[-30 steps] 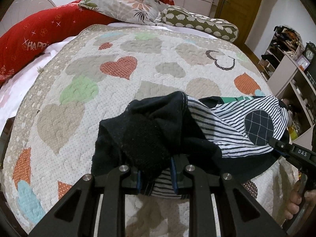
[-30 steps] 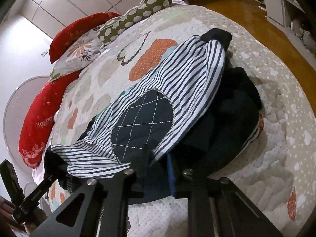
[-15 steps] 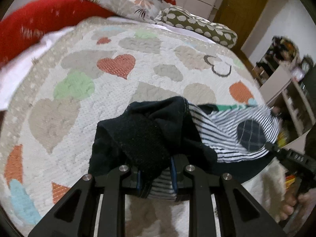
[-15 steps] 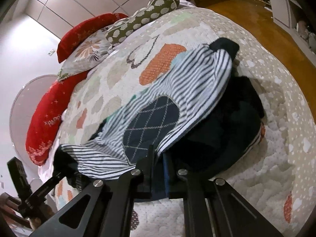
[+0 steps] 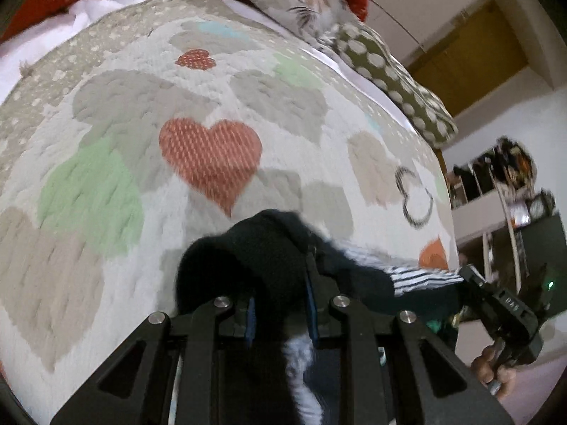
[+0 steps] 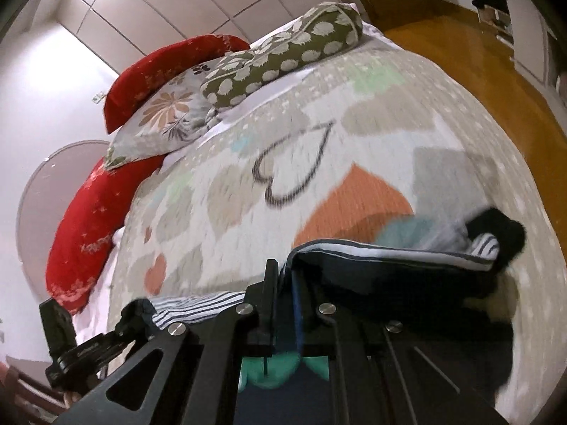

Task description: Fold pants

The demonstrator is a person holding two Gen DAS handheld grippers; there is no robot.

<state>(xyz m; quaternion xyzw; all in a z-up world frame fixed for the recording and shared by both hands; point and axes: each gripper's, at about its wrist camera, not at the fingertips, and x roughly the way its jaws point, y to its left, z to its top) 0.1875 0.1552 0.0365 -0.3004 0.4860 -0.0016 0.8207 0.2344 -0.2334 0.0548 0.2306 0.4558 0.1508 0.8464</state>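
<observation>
The pants (image 5: pixel 269 269) are dark navy with black-and-white striped panels (image 5: pixel 421 278). They hang stretched between both grippers above the heart-patterned quilt (image 5: pixel 212 156). My left gripper (image 5: pixel 280 304) is shut on a thick black bunch of the fabric. In the right wrist view the pants (image 6: pixel 389 258) run from the jaws to a black cuff (image 6: pixel 496 233) at the right. My right gripper (image 6: pixel 285 283) is shut on a thin navy edge of them. Each gripper also shows in the other's view: the right gripper (image 5: pixel 471 279) and the left gripper (image 6: pixel 138 315).
Red, floral and green spotted pillows (image 6: pixel 283 53) line the head of the bed. A wooden floor (image 6: pixel 478 60) runs along the bed's right side, with shelves (image 5: pixel 496 184) and a door (image 5: pixel 467 60) beyond. A hand (image 5: pixel 492 379) holds the right gripper's handle.
Both grippers have lifted the pants off the quilt and swept forward over the bed. The striped side with the quilted patch has dropped out of sight. The right jaws closed tighter on the fabric edge.
</observation>
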